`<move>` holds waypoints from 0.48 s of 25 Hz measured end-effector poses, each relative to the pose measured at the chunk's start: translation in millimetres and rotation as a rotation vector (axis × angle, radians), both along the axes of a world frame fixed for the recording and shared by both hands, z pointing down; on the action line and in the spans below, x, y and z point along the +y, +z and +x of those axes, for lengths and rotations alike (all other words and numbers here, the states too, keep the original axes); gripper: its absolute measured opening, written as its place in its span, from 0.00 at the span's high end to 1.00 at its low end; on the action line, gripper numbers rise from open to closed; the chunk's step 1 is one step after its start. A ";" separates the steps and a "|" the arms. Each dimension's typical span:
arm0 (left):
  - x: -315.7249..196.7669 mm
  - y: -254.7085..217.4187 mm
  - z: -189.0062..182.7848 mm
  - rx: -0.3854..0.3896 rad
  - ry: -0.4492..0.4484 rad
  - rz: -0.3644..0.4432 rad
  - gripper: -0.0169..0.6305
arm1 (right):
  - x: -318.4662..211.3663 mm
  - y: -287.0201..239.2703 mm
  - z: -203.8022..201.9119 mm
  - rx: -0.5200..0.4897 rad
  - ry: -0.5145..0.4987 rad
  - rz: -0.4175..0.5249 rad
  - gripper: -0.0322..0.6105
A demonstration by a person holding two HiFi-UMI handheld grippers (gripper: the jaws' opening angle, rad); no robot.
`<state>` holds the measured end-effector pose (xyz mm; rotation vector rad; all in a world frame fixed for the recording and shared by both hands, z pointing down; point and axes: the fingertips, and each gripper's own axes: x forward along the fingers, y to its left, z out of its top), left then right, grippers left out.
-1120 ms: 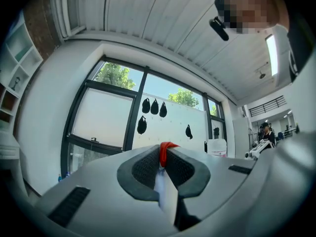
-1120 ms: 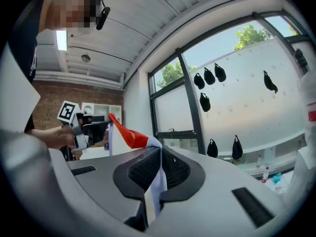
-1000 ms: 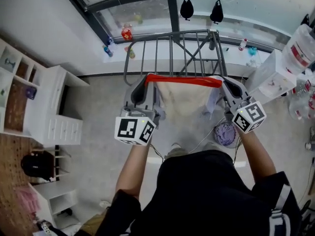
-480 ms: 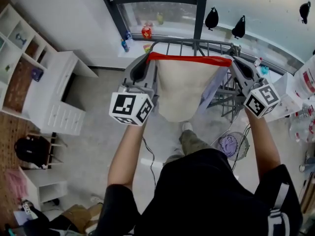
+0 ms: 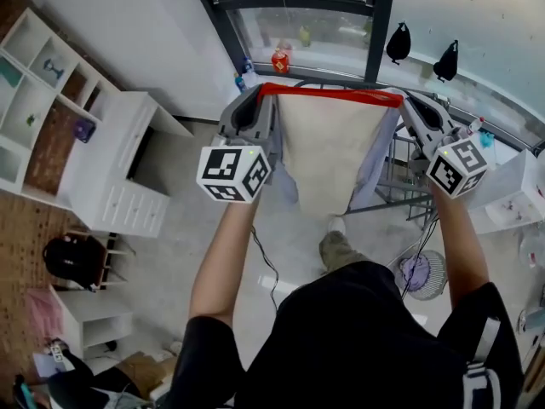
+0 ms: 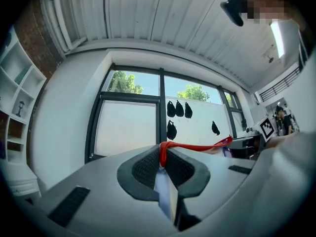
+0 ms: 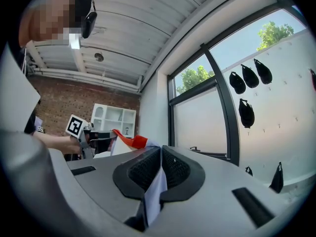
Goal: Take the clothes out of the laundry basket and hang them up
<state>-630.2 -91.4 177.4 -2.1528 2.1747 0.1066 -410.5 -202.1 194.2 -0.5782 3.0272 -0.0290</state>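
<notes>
Tension matters in this step: the cream cloth garment with a red band along its top edge (image 5: 328, 147) hangs in the air between both grippers, in front of the grey metal drying rack (image 5: 410, 186). The left gripper (image 5: 261, 100) is clamped on one end of the band, and the right gripper (image 5: 407, 109) on the opposite corner. I judge it best to hold the band taut and level, and to release only once the cloth lies over a rail. The head view shows the whole hanging cloth and the rack. Only the gripper views show the thin edge pinched between the pads.
</notes>
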 end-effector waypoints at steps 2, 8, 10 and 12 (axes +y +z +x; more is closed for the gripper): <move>-22.2 7.5 -17.3 -0.004 0.001 -0.027 0.94 | -21.5 6.2 -14.2 0.000 0.007 -0.017 0.94; -116.3 40.2 -45.1 0.017 0.041 -0.115 0.94 | -98.9 43.3 -35.7 -0.012 0.054 -0.130 0.94; -147.8 51.0 -53.0 0.022 0.061 -0.135 0.94 | -125.5 53.5 -41.0 -0.004 0.071 -0.157 0.94; -180.5 62.2 -60.3 0.022 0.079 -0.156 0.94 | -155.1 62.5 -45.6 0.003 0.086 -0.173 0.94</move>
